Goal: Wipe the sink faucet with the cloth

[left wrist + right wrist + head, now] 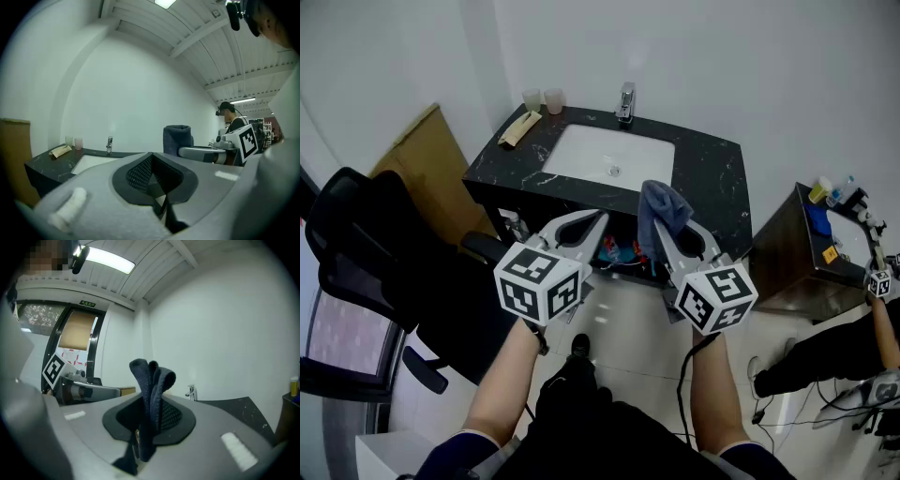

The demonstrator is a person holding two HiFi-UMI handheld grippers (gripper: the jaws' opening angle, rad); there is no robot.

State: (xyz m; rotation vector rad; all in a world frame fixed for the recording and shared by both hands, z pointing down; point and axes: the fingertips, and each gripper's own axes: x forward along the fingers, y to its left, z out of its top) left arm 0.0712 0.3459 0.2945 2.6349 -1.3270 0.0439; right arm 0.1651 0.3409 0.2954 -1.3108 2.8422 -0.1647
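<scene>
Jaws of the left gripper (595, 220) are pressed together with nothing between them; those of the right gripper (661, 230) are clamped on a dark blue cloth (664, 204).

Head view. Both grippers are held near level, side by side, tips pointing toward a black counter (712, 178). The cloth stands bunched above the right tips. Well beyond both jaw pairs lies a white sink (605, 155), and the faucet (625, 101) stands at its far edge, apart from the cloth. Far beyond the left jaws and off to their left are two cups (542, 99) and a pale folded item (520, 127), perhaps paper. A black chair (366, 244) sits to the left of the left gripper.

Left gripper view. Closed jaws fill the lower frame, empty. The faucet (109, 144) appears far ahead and left of the tips, the sink below it. To the right of the tips, the cloth (177, 139) rises upright from the right gripper's jaws.

Right gripper view. Folded cloth (152, 394) is pinched between the pads and stands up out of the jaws, its folds fanning at the top. The faucet (191, 392) is far ahead, just right of the cloth. The left gripper lies level to the left of the jaws.
</scene>
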